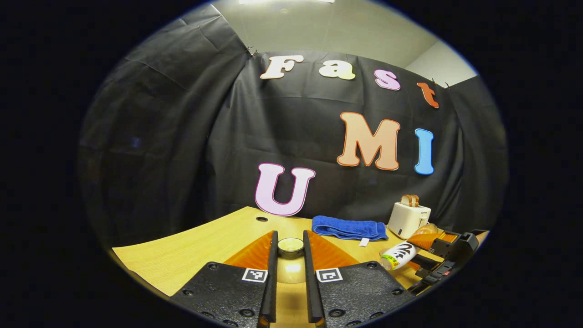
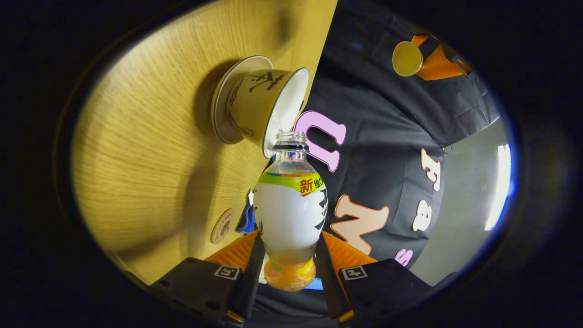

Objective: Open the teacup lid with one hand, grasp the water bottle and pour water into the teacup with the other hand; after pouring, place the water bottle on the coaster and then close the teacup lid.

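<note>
One teacup (image 2: 259, 102) faces the bottle (image 2: 290, 205) mouth in right gripper view.

My left gripper (image 1: 290, 255) holds the lid (image 1: 290, 246) above the counter (image 1: 182, 255). Behind it lies the towel (image 1: 348, 228), toaster (image 1: 408, 217) to its right. My right gripper (image 2: 288, 269) holds the bottle (image 2: 290, 209), its mouth at the teacup (image 2: 264, 107) rim; teacup sits on its saucer (image 2: 223, 114), coaster (image 2: 222, 225) near the bottle.
</note>
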Tool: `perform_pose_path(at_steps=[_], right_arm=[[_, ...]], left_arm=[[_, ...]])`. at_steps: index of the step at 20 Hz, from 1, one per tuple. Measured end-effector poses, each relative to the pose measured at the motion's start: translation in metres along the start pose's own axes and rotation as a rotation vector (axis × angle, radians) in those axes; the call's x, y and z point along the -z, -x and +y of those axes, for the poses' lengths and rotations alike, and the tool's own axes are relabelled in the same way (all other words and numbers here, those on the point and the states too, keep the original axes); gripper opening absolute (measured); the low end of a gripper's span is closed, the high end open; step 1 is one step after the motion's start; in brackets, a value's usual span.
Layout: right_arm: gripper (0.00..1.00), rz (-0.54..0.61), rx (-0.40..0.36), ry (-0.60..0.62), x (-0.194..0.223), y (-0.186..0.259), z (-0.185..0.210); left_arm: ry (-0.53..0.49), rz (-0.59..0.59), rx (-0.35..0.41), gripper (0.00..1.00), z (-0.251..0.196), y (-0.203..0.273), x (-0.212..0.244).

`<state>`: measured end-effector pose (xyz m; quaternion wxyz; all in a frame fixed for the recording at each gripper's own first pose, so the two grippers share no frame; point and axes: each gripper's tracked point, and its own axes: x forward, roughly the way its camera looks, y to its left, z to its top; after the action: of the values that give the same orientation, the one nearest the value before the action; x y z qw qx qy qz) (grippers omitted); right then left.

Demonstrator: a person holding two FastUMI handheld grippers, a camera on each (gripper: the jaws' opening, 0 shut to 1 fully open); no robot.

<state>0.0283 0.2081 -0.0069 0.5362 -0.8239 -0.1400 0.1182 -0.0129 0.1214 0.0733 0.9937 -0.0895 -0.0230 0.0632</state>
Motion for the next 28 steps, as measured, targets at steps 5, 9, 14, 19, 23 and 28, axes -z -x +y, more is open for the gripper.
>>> perform_pose_path(at_steps=[5,9,14,19,23,28], right_arm=[[0.66,-0.021,0.023,0.078,-0.004,0.001,-0.006],[0.64,-0.032,0.026,0.114,-0.005,0.000,-0.008],[0.64,-0.022,-0.001,0.096,-0.004,-0.002,-0.005],[0.67,-0.001,-0.036,-0.006,-0.001,-0.003,0.004],[0.64,0.029,-0.096,-0.211,-0.001,0.001,0.020],[0.68,0.107,-0.217,-0.637,0.001,0.011,0.050]], left_arm=[[0.001,0.009,0.000,0.24,-0.001,0.000,0.003],[-0.001,0.003,-0.003,0.24,0.000,0.001,0.001],[0.000,0.007,0.005,0.24,-0.003,0.001,0.001],[-0.001,0.006,0.011,0.24,-0.006,0.001,0.001],[0.001,0.012,0.014,0.24,-0.007,0.001,0.004],[-0.005,0.018,0.018,0.24,-0.009,0.000,0.007]])
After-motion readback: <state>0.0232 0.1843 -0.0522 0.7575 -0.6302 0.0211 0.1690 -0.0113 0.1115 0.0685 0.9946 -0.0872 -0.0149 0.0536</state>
